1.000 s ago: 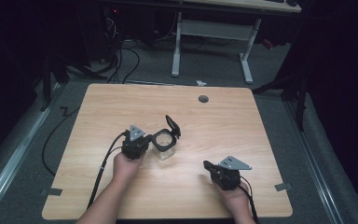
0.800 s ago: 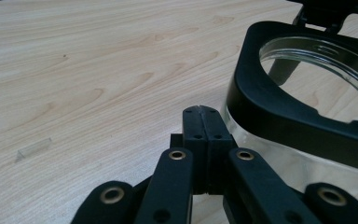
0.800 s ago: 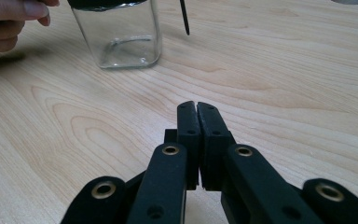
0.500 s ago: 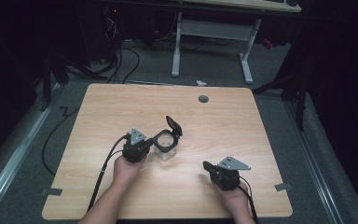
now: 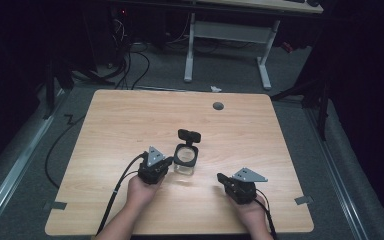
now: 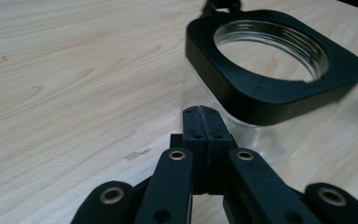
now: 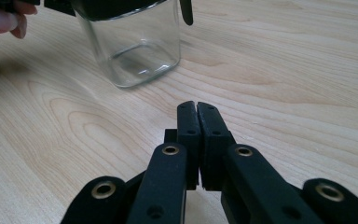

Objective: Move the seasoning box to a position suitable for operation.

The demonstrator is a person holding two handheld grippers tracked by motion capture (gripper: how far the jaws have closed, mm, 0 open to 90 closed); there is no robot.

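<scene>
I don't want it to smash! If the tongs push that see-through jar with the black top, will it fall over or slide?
Probably slide. The jar looks squat with a flat square base on the smooth wooden table, so tipping seems unlikely. It looks like empty glass, so likely breakable and slippery. Its open black lid sticking up behind might make it lean slightly that way.

Table (image 5: pixel 130 125) lit, surroundings dark (near jaws blurred).

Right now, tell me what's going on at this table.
A person holds tongs in each hand at a wooden table. The left tongs are shut beside a clear jar, which stands upright with its black lid flipped open. The right tongs, also shut, rest apart from it, holding nothing.
</scene>
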